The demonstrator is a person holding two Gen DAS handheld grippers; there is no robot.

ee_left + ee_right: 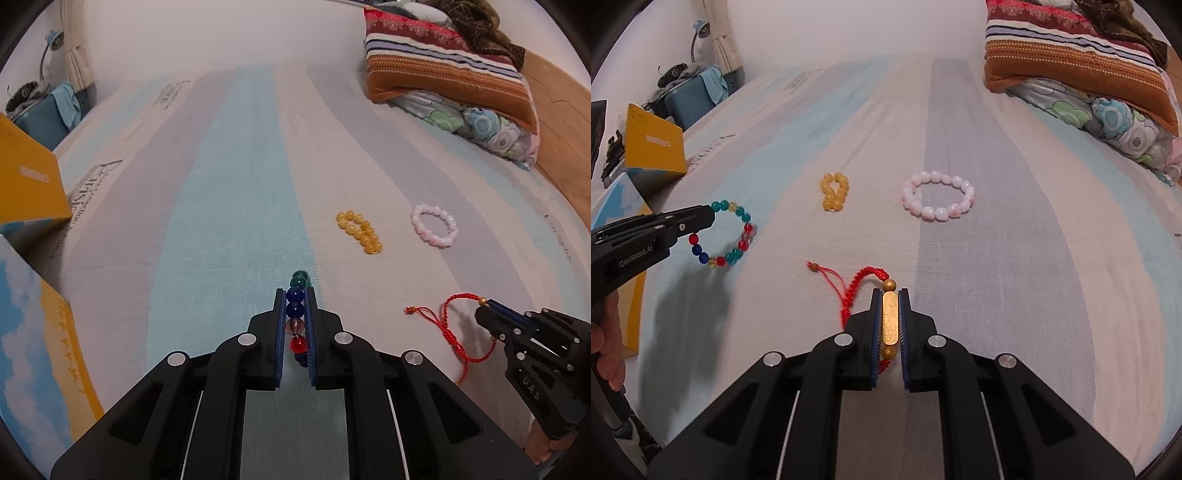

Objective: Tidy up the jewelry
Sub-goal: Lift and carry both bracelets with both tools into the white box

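My left gripper (295, 295) is shut on a multicolour bead bracelet (296, 312); the right wrist view shows that bracelet (724, 236) hanging as a ring from the left gripper (711, 216) just above the striped bed sheet (1015, 258). My right gripper (889, 295) is shut on the gold bar of a red cord bracelet (889, 317); its cord (448, 332) trails on the sheet beside the right gripper (484, 304). A yellow bead bracelet (834, 192) and a pink bead bracelet (938, 199) lie farther ahead; both also show in the left wrist view, the yellow bracelet (360, 232) and the pink bracelet (436, 225).
Yellow and blue cardboard boxes (29, 177) stand at the bed's left edge. Folded blankets and pillows (1078, 66) are stacked at the far right. A blue case (690, 96) with clutter and a lamp sit beyond the far left corner.
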